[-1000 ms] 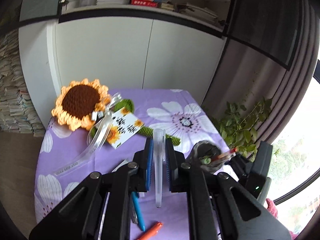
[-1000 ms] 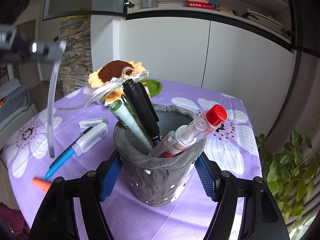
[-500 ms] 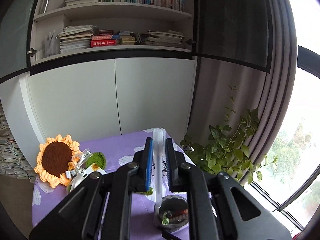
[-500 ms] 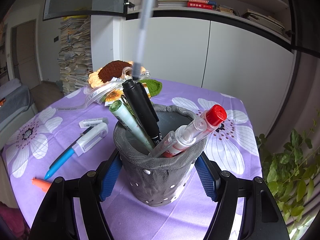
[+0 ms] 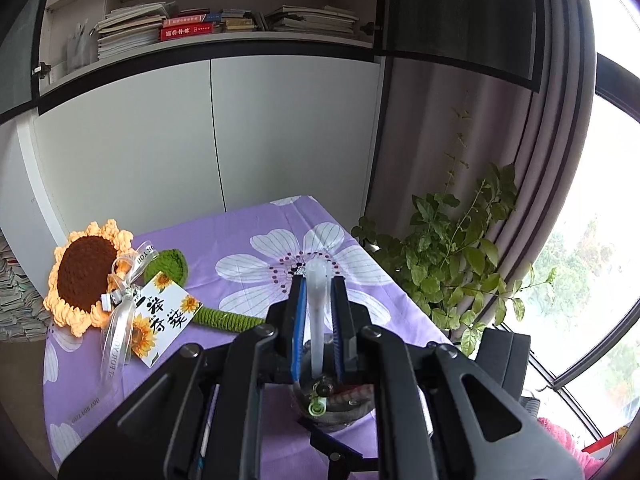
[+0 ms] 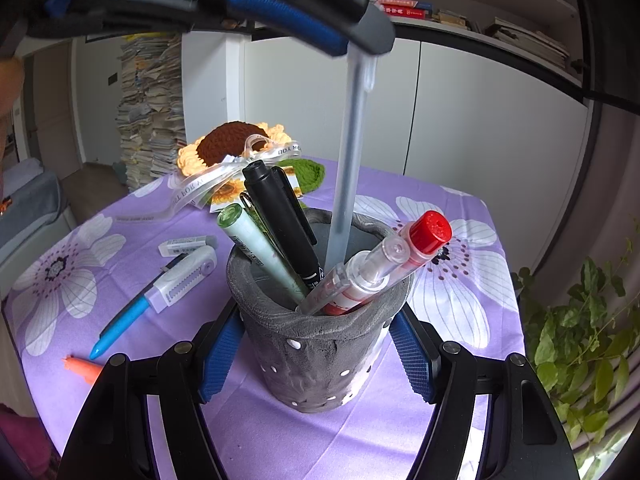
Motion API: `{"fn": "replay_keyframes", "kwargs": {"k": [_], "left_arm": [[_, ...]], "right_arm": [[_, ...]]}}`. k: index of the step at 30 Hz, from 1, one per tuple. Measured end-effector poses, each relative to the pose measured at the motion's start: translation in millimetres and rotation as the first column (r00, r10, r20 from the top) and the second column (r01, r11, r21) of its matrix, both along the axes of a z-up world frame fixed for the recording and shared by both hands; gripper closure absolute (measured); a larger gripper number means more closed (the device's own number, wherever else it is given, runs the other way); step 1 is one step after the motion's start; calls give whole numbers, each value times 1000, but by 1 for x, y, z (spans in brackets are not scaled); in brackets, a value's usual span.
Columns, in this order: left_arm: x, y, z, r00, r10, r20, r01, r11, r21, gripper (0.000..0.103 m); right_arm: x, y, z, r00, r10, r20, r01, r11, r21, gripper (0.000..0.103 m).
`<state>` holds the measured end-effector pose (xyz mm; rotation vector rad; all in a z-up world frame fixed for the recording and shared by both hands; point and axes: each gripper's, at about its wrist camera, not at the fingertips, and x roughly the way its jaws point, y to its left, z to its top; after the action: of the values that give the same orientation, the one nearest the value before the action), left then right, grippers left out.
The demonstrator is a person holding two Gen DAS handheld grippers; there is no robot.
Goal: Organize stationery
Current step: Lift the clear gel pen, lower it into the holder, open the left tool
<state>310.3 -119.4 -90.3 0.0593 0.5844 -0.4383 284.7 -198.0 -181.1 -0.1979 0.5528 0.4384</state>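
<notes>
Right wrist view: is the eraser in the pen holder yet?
No, the eraser lies on the purple tablecloth left of the pen holder.

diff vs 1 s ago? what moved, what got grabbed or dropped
The left gripper, shut on the translucent pen throughout, carried it from the table's left side to above the grey pen holder; the pen's lower end now dips inside the rim. Nothing grabbed or released. Unchanged: right gripper clamped on the holder, the pens in it, and the blue pen on the table.

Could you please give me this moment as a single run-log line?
left gripper: shut on translucent pen, tip entering grey pen holder | right gripper: shut on holder
</notes>
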Motion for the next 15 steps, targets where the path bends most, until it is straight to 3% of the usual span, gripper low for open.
{"fn": "replay_keyframes", "kwargs": {"k": [5,9,13,15], "left_arm": [[1,5,-11,997,-14,-75,13,1000,-15,92],[-3,21,-11,993,6,-122,-10,1000,-29,84],[-14,53,2,991,88,-100,-95,993,-64,62],[-19,66,6,988,123,-92,-130,989,-73,59]], "right_arm": [[0,0,0,1000,0,0,0,1000,0,31],[0,0,0,1000,0,0,0,1000,0,31],[0,0,0,1000,1,0,-1,1000,0,31],[0,1,0,1000,1,0,-1,1000,1,31]]}}
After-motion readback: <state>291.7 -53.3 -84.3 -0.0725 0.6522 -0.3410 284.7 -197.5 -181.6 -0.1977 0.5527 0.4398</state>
